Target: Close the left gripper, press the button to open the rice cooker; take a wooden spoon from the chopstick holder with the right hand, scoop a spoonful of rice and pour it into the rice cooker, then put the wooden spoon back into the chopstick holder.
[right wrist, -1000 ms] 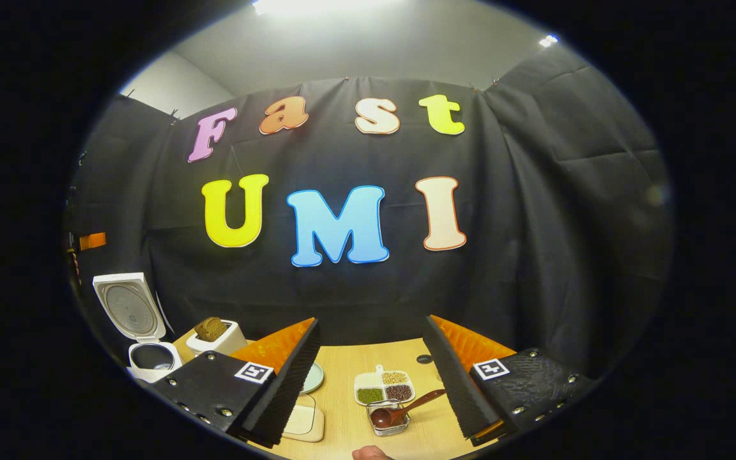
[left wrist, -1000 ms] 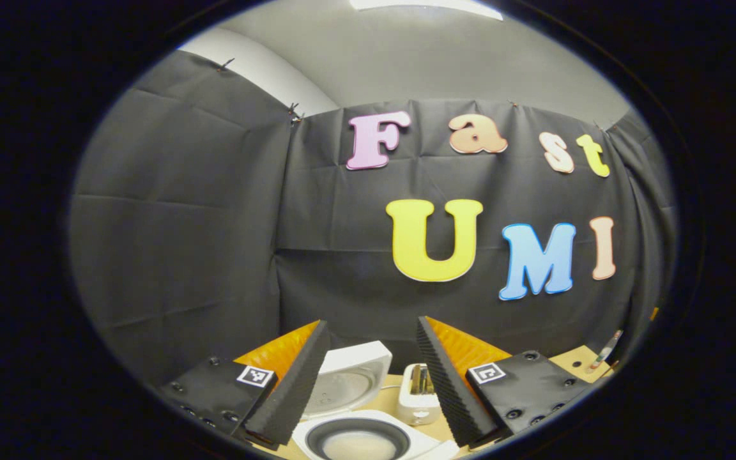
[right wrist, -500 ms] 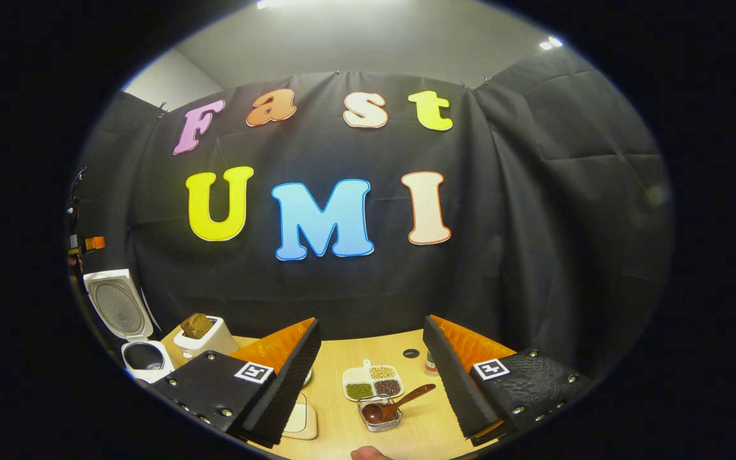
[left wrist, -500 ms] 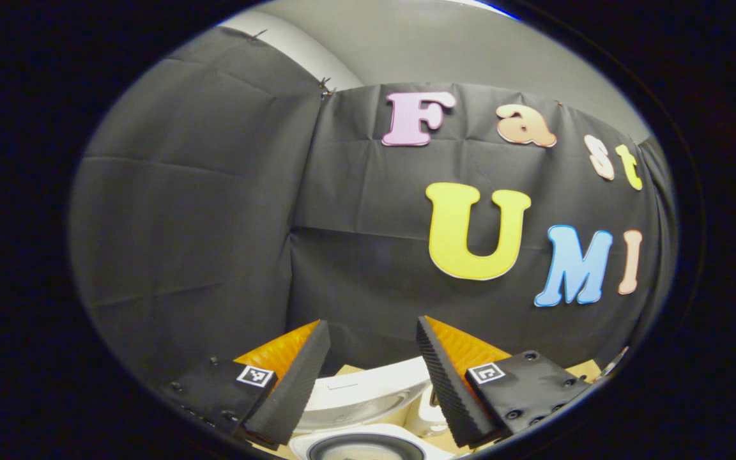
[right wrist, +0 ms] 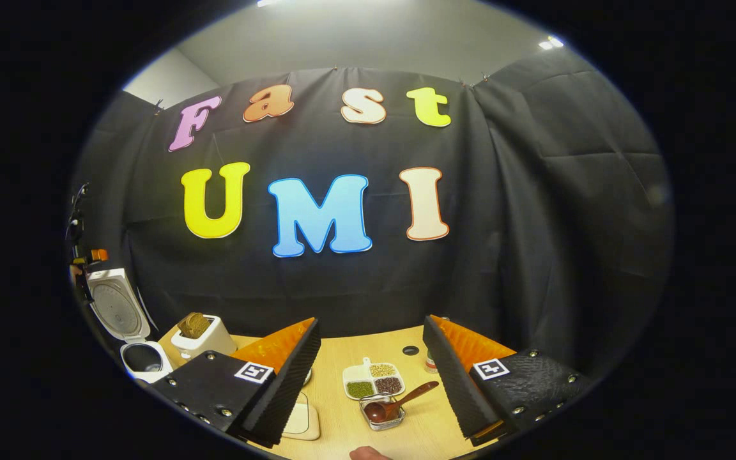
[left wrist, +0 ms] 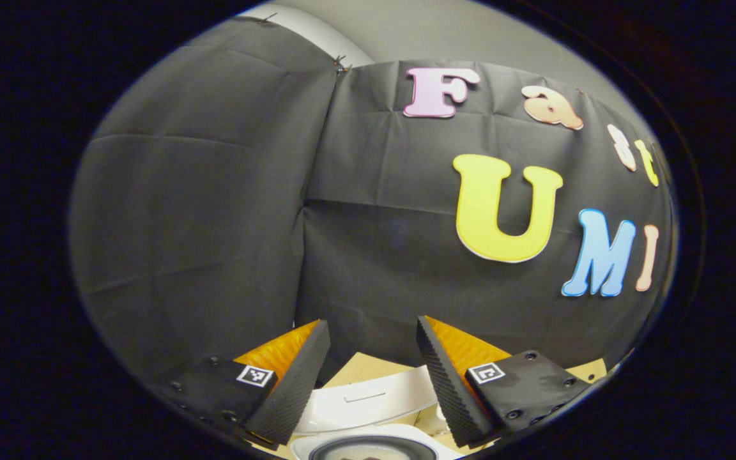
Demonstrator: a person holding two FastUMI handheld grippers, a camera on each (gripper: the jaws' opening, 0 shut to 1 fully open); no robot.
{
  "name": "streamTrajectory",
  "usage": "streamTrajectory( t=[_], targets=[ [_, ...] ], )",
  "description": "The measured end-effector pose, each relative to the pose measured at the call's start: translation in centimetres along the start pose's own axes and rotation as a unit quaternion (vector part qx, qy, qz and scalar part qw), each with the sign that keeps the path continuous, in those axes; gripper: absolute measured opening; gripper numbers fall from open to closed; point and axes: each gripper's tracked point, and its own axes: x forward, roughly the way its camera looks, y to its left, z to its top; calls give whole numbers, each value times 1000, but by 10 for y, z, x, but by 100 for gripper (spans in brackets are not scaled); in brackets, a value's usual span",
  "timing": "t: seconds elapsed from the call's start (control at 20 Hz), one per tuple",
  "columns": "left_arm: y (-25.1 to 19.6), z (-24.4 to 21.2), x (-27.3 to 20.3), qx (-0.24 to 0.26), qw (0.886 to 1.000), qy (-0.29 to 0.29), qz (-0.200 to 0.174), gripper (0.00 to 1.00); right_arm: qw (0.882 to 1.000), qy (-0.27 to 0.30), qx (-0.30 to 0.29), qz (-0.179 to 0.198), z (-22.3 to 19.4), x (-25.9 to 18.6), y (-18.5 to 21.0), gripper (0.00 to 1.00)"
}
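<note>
Spoon (right wrist: 400,401) between parted tool (right wrist: 371,377) fingers

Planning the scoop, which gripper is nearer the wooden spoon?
Right. The wooden spoon lies just ahead between the right gripper fingers; the left gripper hovers over the rice cooker.

- The left gripper view sits just above and close behind the open rice cooker (left wrist: 368,399), facing level toward the booth's cloth wall, past the cooker's raised lid.
- The right gripper view looks from well to the right of the rice cooker (right wrist: 131,329), farther back, over the wooden table (right wrist: 400,338).
- Both views share the cooker.
</note>
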Motion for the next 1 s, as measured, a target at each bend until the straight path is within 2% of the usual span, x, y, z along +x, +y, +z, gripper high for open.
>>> streamTrajectory(
  t=[0.05,0.2,0.25,0.55,0.65,0.8,0.9,0.95,1.0],
  targets=[
    [1,-13,2,-6,1000,18,2,98,1000,-2,-1,2,0,-1,1,98],
    [3,-22,-4,40,999,22,14,94,1000,-6,-5,8,2,0,5,98],
    [3,-19,-9,36,999,20,16,91,1000,-5,-4,9,2,1,5,98],
    [-6,-27,-29,35,999,17,20,97,1000,-2,5,17,-2,0,3,98],
    [-13,-31,-39,36,999,11,21,97,1000,0,6,19,-4,-1,1,98],
    [-21,-41,-56,38,999,3,22,91,1000,3,9,25,-4,0,-3,98],
    [-27,-49,-67,38,999,2,21,97,1000,2,10,29,-2,1,-5,98],
    [-29,-53,-72,38,999,1,20,91,999,2,11,32,0,2,-5,98],
    [-32,-56,-77,39,999,1,20,94,999,3,12,36,1,2,-5,98]
  ],
)
